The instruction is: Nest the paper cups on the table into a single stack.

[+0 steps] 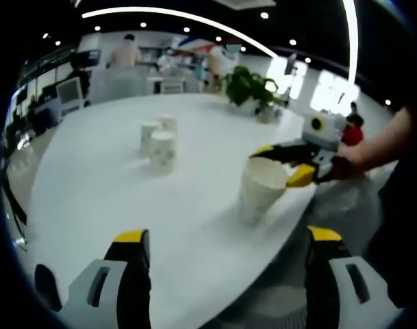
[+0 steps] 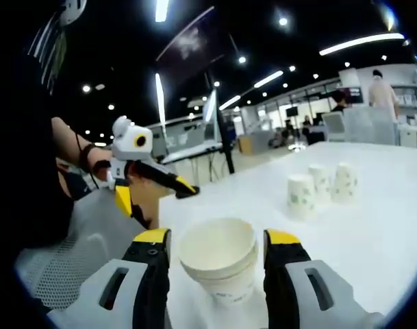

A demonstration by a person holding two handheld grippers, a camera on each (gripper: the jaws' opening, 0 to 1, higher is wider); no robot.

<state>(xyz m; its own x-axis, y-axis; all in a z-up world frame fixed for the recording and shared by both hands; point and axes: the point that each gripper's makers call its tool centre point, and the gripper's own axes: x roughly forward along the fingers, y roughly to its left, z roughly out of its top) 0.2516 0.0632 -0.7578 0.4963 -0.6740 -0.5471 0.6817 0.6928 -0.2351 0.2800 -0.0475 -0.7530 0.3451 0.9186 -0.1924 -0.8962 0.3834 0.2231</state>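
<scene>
Right gripper: your jaws straddle the stacked cups, seemingly gripping them.
Left gripper: yours gapes wide, holding nothing.
Loose cups: three stand beyond the stack, well apart.
Progress: part nested; three remain.

We see a broad white surface in an open office hall with a dark ceiling, long light strips and round spotlights. A leafy potted plant stands at its far edge; beyond, perhaps desks and chairs.
</scene>
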